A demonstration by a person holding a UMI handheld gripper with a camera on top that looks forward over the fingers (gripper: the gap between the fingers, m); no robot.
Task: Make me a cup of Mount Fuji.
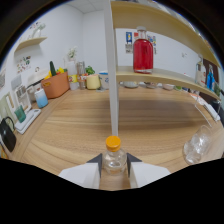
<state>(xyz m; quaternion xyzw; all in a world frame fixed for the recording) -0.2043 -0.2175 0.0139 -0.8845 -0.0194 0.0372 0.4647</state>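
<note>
Small clear bottle with orange cap [113, 155] stands upright between the two white fingers of the gripper [114, 170], at the near edge of the wooden counter [75, 125]. The fingers [82, 175] sit narrow, close against the bottle's sides on both flanks; whether both actually press on the glass cannot be told from here. Bottle contents look clear. To the right of the fingers, also near the counter's near edge, a clear glass vessel [197, 145] stands apart from the bottle. Counter surface: pale wood planks, grain running across, mostly bare through the middle. A thin white post [113, 75] rises from the counter just beyond the bottle and carries pale wooden shelves [165, 77] running off to the right. On the lower shelf a tall bottle of red liquid [143, 52] stands upright. At the counter's far left corner: an orange tub [56, 84] with items in it, a yellow mug [93, 81], a light blue cup [41, 97]. Along the left edge, a white tray [26, 120] and a black bag [7, 134]. White walls behind; a small shelf [32, 42] high on the left wall; small pictures [131, 40] pinned on the back wall.
</note>
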